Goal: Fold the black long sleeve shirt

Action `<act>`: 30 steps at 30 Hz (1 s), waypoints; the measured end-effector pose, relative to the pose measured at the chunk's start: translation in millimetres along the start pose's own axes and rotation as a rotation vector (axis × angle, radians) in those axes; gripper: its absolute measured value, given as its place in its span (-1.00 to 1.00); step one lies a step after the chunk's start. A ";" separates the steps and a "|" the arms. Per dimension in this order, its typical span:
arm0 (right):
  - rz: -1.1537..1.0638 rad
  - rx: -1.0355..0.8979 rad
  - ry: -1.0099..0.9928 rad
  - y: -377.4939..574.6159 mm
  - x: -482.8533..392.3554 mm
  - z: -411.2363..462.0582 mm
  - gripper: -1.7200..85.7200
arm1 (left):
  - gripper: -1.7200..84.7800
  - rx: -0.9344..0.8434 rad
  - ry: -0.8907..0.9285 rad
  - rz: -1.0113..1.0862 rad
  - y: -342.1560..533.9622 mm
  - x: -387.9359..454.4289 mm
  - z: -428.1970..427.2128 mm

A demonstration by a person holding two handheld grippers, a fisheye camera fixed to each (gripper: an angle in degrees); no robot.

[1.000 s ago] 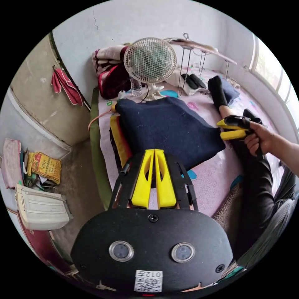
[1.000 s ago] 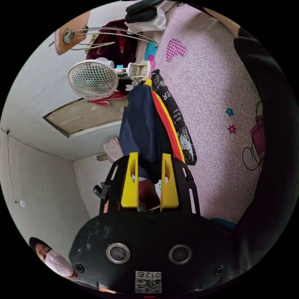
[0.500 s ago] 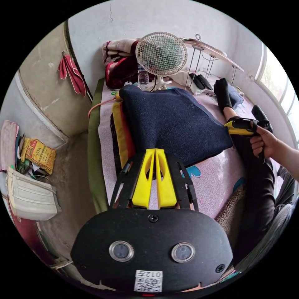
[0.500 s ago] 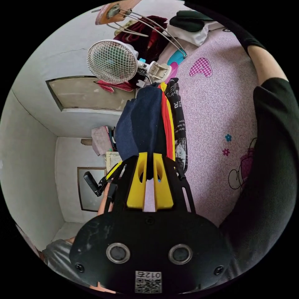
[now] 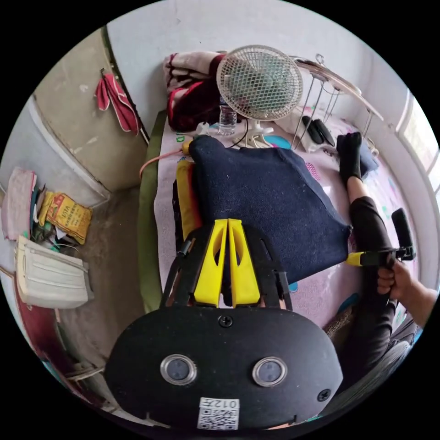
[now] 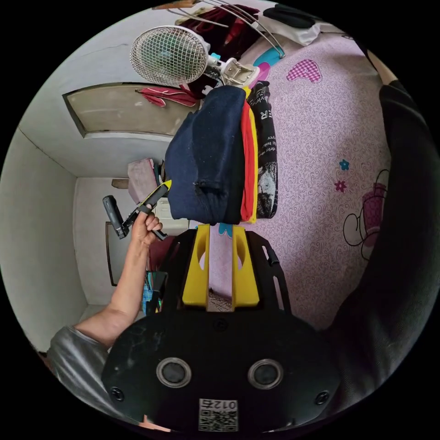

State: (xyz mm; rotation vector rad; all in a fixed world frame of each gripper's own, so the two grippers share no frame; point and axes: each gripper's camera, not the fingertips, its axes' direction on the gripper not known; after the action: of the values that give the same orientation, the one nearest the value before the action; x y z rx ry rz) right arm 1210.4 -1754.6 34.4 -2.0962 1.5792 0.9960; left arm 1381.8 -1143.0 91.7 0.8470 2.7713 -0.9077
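Note:
The folded dark navy-black shirt (image 5: 268, 201) lies on top of a stack of folded clothes, with yellow, red and printed black layers under it (image 6: 254, 151). My left gripper (image 5: 228, 225) is shut, its tips resting over the shirt's near edge; no cloth shows between the jaws. In the right gripper view the left gripper (image 6: 158, 192) touches the shirt (image 6: 208, 156) at its top layer, held by a hand. My right gripper (image 6: 221, 231) is open just short of the stack's edge, with pink mat between its jaws. In the left gripper view the right gripper (image 5: 357, 259) sits beside the shirt's corner.
The stack lies on a pink patterned mat (image 6: 316, 151). A table fan (image 5: 259, 82) and a water bottle (image 5: 227, 120) stand behind it, by a wire-legged stand (image 5: 339, 85) and a red blanket (image 5: 192, 98). A person's black-clad leg (image 5: 366, 220) lies beside the shirt. Bags (image 5: 50, 279) crowd the floor.
My right gripper went from open to nearly shut on the shirt's edge, then opened again and drew back from the stack. My left gripper stayed shut at the shirt's near edge.

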 end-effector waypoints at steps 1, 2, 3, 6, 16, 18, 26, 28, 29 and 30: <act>-0.012 0.004 0.008 -13.6 -0.2 -13.3 -0.86 | -0.96 0.017 0.032 -0.033 4.1 -5.8 4.9; -0.045 0.011 0.017 -40.0 -1.3 -42.6 -0.90 | -0.96 0.022 0.039 -0.039 6.2 -7.0 7.5; -0.081 0.025 0.018 -65.0 -1.8 -75.8 -0.91 | -0.96 0.034 0.037 -0.042 10.0 -6.4 12.2; -0.143 0.099 0.000 -118.4 3.2 -176.8 -0.94 | -0.96 0.070 -0.008 -0.032 15.6 4.6 20.3; -0.259 0.454 0.120 -229.6 46.7 -572.9 -0.98 | -0.95 0.437 0.266 -0.010 24.0 157.3 -12.3; -0.240 0.554 0.158 -242.1 68.6 -669.5 -0.98 | -0.95 0.438 0.383 0.064 19.0 205.0 -9.6; -0.046 0.889 0.326 -234.5 154.8 -933.3 -0.98 | -0.95 0.323 0.870 0.546 24.4 451.0 11.1; 0.013 0.970 0.368 -227.1 171.2 -986.9 -0.98 | -0.94 0.237 1.011 0.700 48.9 531.2 17.6; 0.055 1.022 0.396 -222.1 180.9 -1021.0 -0.98 | -0.94 0.212 1.046 0.738 57.2 550.9 18.7; 0.094 1.072 0.428 -216.5 189.3 -1053.4 -0.98 | -0.94 0.157 1.118 0.829 76.5 590.0 19.6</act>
State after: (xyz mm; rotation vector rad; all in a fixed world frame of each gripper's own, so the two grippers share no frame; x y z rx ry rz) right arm 1787.2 -2483.0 608.1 -1.4727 1.8035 -0.3303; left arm 926.4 -822.2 -118.3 2.9144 2.4194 -0.5311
